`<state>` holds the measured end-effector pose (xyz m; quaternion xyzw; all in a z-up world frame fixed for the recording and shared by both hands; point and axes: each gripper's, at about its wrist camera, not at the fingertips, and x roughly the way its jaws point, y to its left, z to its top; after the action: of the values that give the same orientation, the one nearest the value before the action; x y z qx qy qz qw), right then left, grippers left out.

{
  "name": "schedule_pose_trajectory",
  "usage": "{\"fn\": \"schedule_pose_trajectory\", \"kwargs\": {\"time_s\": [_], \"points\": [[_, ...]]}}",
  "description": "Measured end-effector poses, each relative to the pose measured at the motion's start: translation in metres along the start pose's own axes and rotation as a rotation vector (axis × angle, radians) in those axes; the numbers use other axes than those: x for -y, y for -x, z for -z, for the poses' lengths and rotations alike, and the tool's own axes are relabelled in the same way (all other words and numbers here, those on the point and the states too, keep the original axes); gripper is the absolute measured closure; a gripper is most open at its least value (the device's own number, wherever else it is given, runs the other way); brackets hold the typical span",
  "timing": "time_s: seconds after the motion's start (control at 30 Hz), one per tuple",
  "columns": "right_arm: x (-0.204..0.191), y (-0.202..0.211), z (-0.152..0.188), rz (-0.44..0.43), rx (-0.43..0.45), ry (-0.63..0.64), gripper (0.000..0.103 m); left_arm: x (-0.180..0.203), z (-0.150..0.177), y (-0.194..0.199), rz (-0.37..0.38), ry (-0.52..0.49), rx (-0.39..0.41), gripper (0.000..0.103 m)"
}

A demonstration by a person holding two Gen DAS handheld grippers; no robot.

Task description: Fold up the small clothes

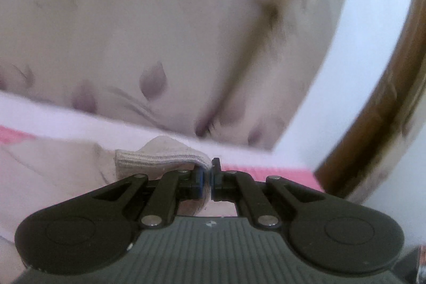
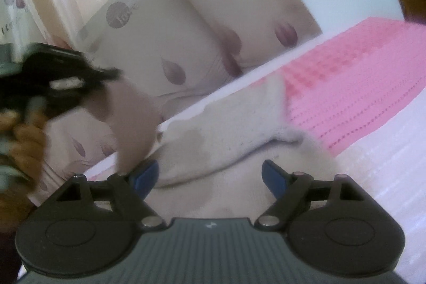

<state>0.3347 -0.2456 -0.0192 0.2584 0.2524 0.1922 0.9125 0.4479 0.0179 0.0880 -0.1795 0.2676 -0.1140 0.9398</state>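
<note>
Between the black jaws of the left gripper [image 1: 210, 172] a ribbed cuff [image 1: 162, 160] of a small pale garment [image 1: 53, 167] is pinched tight, and no gap is seen between the blue pads. The cuff is lifted, and the rest of the soft cloth hangs down to the left. Behind it a pink mat [image 1: 266, 173] is seen on a white bed sheet [image 1: 80, 121]. Further back, big pillows [image 1: 133, 31] with purple leaf prints are stacked against a white wall [image 1: 372, 31].

In the right wrist view, the right gripper [image 2: 210, 175] is held wide apart, and nothing is gripped. The pale cloth lies flat just under and ahead of its blue pads [image 2: 274, 177]. One sleeve is pulled up to the left, where the other gripper is seen as a dark blur. The pink mat is spread out to the right, under the cloth.
</note>
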Motion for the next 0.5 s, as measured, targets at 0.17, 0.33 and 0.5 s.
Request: {"fn": "schedule_pose_trajectory", "kwargs": {"time_s": [0.17, 0.33, 0.5], "points": [[0.002, 0.001, 0.0, -0.021, -0.004, -0.015, 0.018, 0.022, 0.031, -0.051, 0.017, -0.109, -0.09, 0.099], [0.004, 0.004, 0.001, -0.036, 0.005, -0.029, 0.018, 0.021, 0.044, -0.087, 0.034, -0.139, -0.132, 0.099], [0.004, 0.006, 0.002, -0.04, 0.015, -0.03, 0.018, 0.022, 0.054, -0.103, 0.137, -0.135, -0.194, 0.082]]}}
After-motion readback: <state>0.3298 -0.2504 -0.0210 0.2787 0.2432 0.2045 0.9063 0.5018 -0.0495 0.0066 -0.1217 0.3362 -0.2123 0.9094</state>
